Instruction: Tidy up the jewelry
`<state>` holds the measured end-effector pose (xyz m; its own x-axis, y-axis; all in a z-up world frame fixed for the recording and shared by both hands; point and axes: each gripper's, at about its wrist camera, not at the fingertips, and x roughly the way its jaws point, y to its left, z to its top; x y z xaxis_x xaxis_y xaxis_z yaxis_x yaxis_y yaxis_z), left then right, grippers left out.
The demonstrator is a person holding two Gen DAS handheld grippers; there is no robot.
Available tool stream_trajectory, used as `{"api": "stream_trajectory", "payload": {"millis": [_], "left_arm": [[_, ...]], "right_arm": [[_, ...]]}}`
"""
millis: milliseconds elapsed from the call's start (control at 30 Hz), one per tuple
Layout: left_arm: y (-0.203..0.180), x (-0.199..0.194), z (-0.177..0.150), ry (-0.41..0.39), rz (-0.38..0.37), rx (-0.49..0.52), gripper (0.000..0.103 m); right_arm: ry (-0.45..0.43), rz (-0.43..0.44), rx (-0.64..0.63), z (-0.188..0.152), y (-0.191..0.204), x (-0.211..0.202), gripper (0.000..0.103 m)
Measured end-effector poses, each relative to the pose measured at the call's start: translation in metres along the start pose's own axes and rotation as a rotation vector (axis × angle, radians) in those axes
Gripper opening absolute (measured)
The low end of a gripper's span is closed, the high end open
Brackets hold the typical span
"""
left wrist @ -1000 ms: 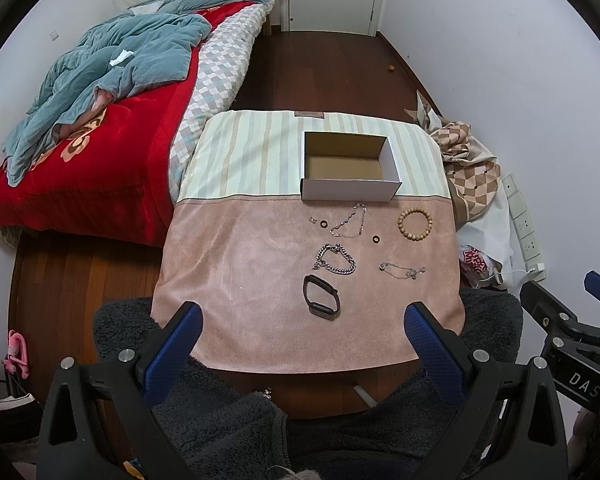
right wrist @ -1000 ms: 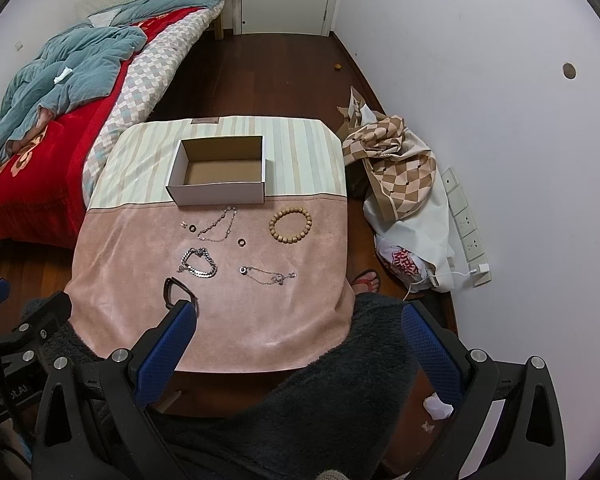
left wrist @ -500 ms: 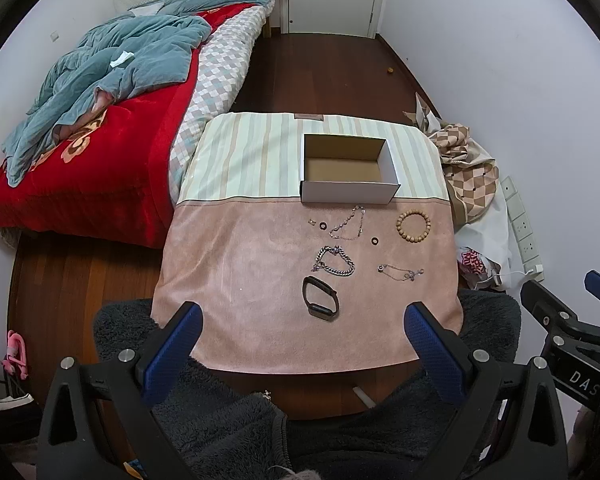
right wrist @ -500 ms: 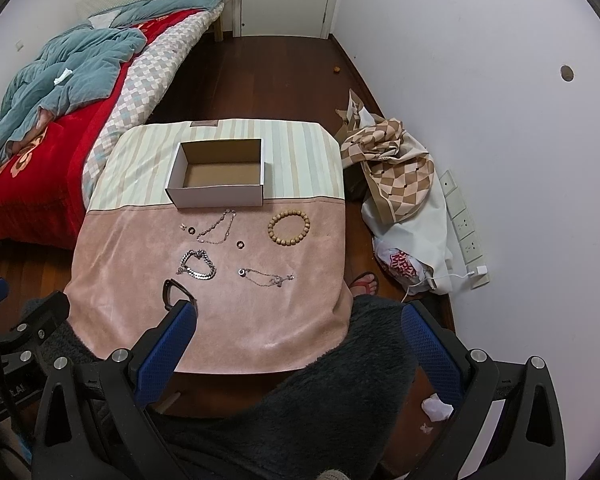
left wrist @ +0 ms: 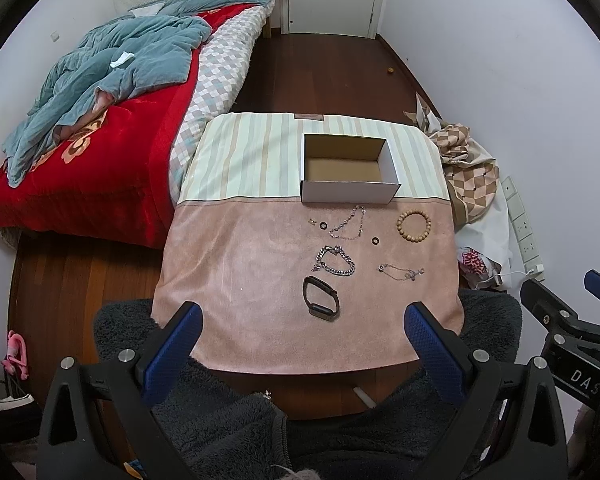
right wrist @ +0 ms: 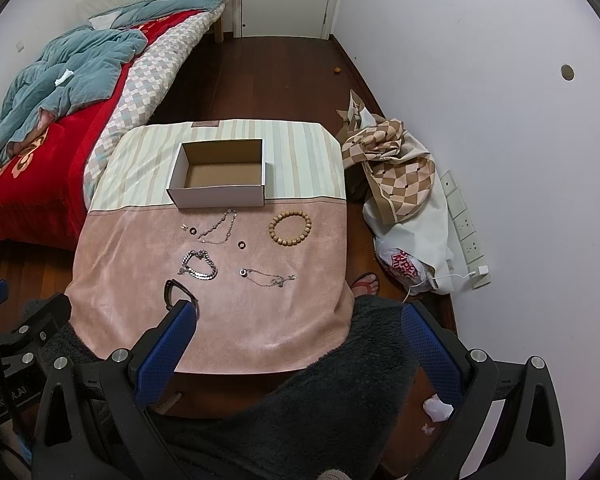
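Pink cloth, one box, four bracelets, two rings.

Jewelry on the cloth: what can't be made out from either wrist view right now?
- Black band: right wrist view, near end hidden behind the right gripper's left finger.
- Two small dark rings and the tiny piece beside one: too small to identify.
- Thin chains: clasps too small to tell apart.
- Box: floor just behind its near wall hidden in both views.
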<state>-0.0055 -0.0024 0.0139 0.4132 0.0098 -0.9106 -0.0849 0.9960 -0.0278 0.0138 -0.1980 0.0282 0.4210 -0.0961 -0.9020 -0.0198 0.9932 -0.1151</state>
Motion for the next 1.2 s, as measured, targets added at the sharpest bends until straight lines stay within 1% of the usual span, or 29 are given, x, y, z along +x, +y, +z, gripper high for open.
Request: {"api": "stream_trajectory", "payload": {"millis": [133,200,267,367,400,433,533,600,633,733,833,933,1000,1033,1067,1100,1133,1167,1200], "left_arm": [[0.000,0.018,0.010,-0.018,0.047,0.009,0.103],[0.001,0.035,0.017,-0.023,0.079,0.006,0.103],[0.003,0.057,0.020,-0.010,0.108,0.010,0.103],[0.003,0.096,0.022,0.032,0.151,0.026,0.103],[0.003,0.108,0.021,0.046,0.164,0.032,0.103],[0.003,0.123,0.020,0.068,0.184,0.037,0.103],[0.004,0.162,0.016,0.144,0.198,0.047,0.103],[0.005,0.189,0.010,0.202,0.186,0.047,0.103],[0.006,0.199,0.005,0.230,0.188,0.046,0.103],[0.006,0.227,-0.008,0.313,0.160,0.038,0.102],[0.006,0.252,-0.020,0.393,0.112,0.010,0.102],[0.008,0.269,-0.028,0.437,0.064,-0.022,0.101],[0.009,0.276,-0.031,0.448,0.026,-0.048,0.099],[0.010,0.279,-0.031,0.451,0.010,-0.059,0.094],[0.010,0.281,-0.030,0.451,-0.005,-0.068,0.083],[0.010,0.283,-0.030,0.450,-0.015,-0.071,0.075],[0.010,0.285,-0.029,0.451,-0.020,-0.071,0.058],[0.009,0.286,-0.028,0.441,-0.010,-0.061,0.053],[0.007,0.283,-0.026,0.414,-0.009,-0.046,0.045]], "right_arm": [[-0.009,-0.008,0.015,0.006,-0.003,0.011,0.103],[-0.013,-0.024,0.028,0.010,-0.005,0.024,0.103],[0.002,-0.038,0.043,0.016,-0.010,0.045,0.103],[0.045,-0.068,0.051,0.020,-0.015,0.084,0.103],[0.065,-0.065,0.058,0.021,-0.017,0.099,0.103],[0.084,-0.067,0.065,0.022,-0.020,0.114,0.103],[0.136,-0.074,0.076,0.020,-0.025,0.158,0.103],[0.165,-0.081,0.080,0.017,-0.027,0.185,0.103],[0.185,-0.077,0.078,0.016,-0.027,0.199,0.103],[0.220,-0.074,0.075,0.012,-0.025,0.229,0.103],[0.255,-0.064,0.065,0.007,-0.021,0.254,0.103],[0.288,-0.051,0.057,0.004,-0.016,0.270,0.103],[0.304,-0.045,0.056,0.002,-0.015,0.278,0.103],[0.312,-0.039,0.056,0.001,-0.014,0.282,0.103],[0.319,-0.037,0.058,0.000,-0.013,0.285,0.103],[0.325,-0.034,0.058,-0.001,-0.013,0.288,0.103],[0.330,-0.029,0.059,-0.002,-0.012,0.291,0.103],[0.332,-0.026,0.060,-0.002,-0.011,0.293,0.103],[0.335,-0.025,0.061,-0.002,-0.011,0.294,0.103]]}}
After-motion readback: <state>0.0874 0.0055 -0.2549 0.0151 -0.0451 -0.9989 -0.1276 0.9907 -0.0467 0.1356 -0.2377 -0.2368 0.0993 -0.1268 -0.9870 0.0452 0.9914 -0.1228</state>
